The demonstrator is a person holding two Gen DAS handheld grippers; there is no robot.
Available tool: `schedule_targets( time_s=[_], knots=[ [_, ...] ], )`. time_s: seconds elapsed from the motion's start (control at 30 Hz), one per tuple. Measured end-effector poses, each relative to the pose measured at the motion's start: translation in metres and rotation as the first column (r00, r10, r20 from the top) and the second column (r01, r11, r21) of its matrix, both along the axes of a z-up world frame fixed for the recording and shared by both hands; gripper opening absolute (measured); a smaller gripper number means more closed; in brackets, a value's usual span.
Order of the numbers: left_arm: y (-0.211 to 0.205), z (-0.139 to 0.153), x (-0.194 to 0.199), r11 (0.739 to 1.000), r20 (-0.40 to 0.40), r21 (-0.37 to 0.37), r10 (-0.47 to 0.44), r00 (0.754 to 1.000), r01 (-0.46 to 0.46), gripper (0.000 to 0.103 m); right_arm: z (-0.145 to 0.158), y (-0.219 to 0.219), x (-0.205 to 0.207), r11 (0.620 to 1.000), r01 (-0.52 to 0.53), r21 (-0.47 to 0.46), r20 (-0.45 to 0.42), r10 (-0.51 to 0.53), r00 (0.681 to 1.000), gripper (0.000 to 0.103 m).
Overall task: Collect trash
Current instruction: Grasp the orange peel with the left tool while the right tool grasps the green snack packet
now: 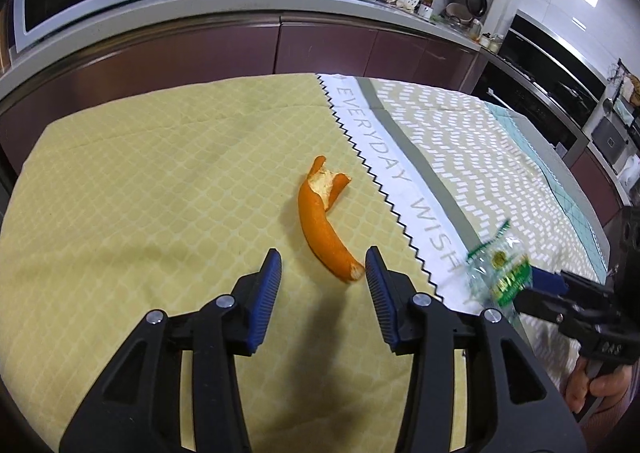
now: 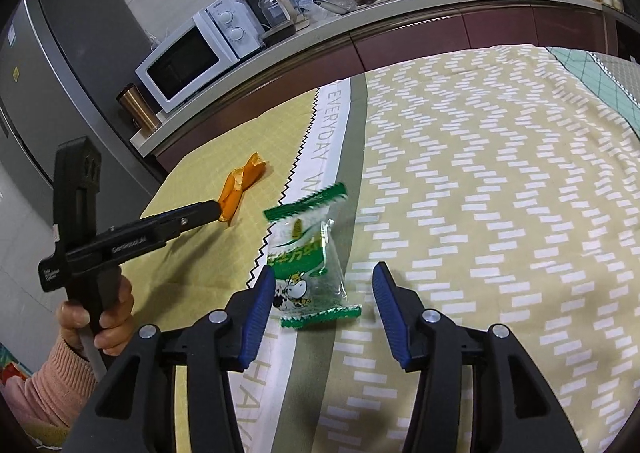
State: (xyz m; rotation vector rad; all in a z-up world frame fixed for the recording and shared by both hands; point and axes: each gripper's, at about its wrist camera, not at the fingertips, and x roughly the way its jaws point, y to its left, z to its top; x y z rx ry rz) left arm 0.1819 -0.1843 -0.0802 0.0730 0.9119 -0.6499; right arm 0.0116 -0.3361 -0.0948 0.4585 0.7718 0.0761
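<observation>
A curled orange peel (image 1: 324, 221) lies on the yellow tablecloth (image 1: 140, 193). My left gripper (image 1: 323, 255) is open, and the peel's near end sits between its blue fingertips, close to the right-hand one. In the right wrist view the left gripper (image 2: 218, 211) reaches the orange peel (image 2: 240, 185) from the left. A green and white snack wrapper (image 2: 308, 253) rests on the white band of the cloth. My right gripper (image 2: 323, 269) is open around it: the wrapper lies against the left pad and the right pad stands well clear. The wrapper (image 1: 500, 269) looks blurred in the left wrist view.
The table's far edge runs along dark red cabinets under a cluttered counter with a white microwave (image 2: 192, 53) and a copper tumbler (image 2: 138, 109). A grey fridge (image 2: 60, 73) stands at the left. A hand in a pink sleeve (image 2: 100, 317) holds the left gripper's handle.
</observation>
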Motion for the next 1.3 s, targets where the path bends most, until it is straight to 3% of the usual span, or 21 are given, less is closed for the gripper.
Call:
schedule_targets(
  time_s=[0.2, 0.4, 0.57, 1.3],
  knots=[
    [-0.006, -0.005, 0.011, 1.000, -0.031, -0.002, 0.004, 0.999, -0.004, 0.041, 0.003, -0.002, 0.003, 1.000, -0.015, 0.009, 0.015, 0.014, 1.000, 0.035],
    [-0.010, -0.007, 0.016, 1.000, -0.054, -0.012, 0.010, 0.998, -0.010, 0.025, 0.005, -0.004, 0.006, 0.999, -0.030, 0.019, 0.019, 0.030, 0.999, 0.022],
    [-0.008, -0.008, 0.014, 1.000, -0.059, -0.021, 0.022, 0.998, -0.023, 0.019, 0.005, -0.004, 0.006, 0.999, -0.038, 0.027, 0.025, 0.037, 0.999, 0.019],
    [0.041, 0.004, -0.030, 0.997, -0.019, -0.026, 0.074, 0.997, -0.074, 0.015, 0.018, 0.023, 0.023, 0.988, -0.128, 0.085, 0.079, 0.121, 0.989, 0.018]
  ],
)
